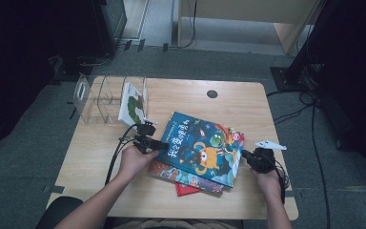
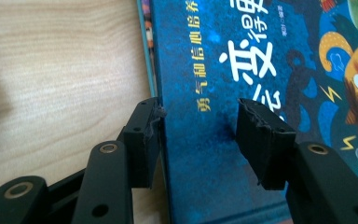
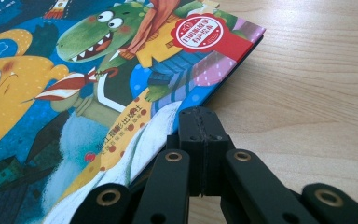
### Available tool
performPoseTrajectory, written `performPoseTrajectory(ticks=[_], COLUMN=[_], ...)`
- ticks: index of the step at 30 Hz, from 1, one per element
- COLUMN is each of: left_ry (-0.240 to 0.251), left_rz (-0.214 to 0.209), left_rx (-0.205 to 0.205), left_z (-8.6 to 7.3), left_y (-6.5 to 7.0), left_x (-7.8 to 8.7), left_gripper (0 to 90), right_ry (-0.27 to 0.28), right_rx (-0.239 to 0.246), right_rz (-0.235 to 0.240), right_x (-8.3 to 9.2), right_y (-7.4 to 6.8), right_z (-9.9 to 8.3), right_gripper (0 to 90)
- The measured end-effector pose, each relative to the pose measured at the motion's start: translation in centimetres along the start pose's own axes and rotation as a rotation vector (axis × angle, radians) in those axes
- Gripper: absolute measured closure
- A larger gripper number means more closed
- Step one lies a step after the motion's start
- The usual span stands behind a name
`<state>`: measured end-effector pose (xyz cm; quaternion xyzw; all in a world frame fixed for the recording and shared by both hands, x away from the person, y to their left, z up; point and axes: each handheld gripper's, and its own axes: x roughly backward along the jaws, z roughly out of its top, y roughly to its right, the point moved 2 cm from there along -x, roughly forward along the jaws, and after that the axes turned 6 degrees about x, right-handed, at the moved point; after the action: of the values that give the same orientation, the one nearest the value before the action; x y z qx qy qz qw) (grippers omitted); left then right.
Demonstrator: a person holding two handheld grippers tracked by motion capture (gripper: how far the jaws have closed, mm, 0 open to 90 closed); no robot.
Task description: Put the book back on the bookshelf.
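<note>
A blue picture book (image 1: 202, 148) with an orange monster and a green dinosaur on its cover lies slanted on top of a small pile at the table's middle. At the book's left edge, my left gripper (image 1: 163, 144) is open. In the left gripper view its jaws (image 2: 200, 121) stand apart, one at the spine edge and the other over the blue cover (image 2: 205, 51). My right gripper (image 1: 246, 155) is at the book's right edge. In the right gripper view it (image 3: 200, 114) is shut with nothing between the jaws, and its tip touches the rim of the cover (image 3: 74, 93).
Under the blue book lie a colourful book (image 1: 186, 177) and a red one (image 1: 186, 190). A clear plastic book rack (image 1: 97, 98) stands at the back left with one white book (image 1: 132, 102) upright in it. The wooden table (image 1: 248, 109) has a round cable hole (image 1: 212, 94).
</note>
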<state>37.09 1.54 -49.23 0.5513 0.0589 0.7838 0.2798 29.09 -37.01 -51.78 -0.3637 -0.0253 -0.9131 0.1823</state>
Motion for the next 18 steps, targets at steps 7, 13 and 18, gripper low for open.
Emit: performPoseTrajectory(ticks=[7,13,18], left_ry=[-0.013,-0.019,-0.021], left_rz=[0.001,-0.007,-0.031], left_rx=[-0.014,-0.018,-0.023], left_z=[-0.6,-1.1,-1.6], left_y=[0.1,0.0,-0.2], left_x=[0.3,0.6,0.8], left_gripper=[49.8,49.9,46.6], right_ry=[0.002,0.002,0.001], right_rx=[-0.001,-0.002,0.004], right_rz=[0.001,-0.001,0.001], right_x=[-0.2,-0.5,-0.7], right_y=[0.0,0.0,-0.1], right_z=[0.2,0.4,0.6], right_gripper=[90.0,90.0,90.0])
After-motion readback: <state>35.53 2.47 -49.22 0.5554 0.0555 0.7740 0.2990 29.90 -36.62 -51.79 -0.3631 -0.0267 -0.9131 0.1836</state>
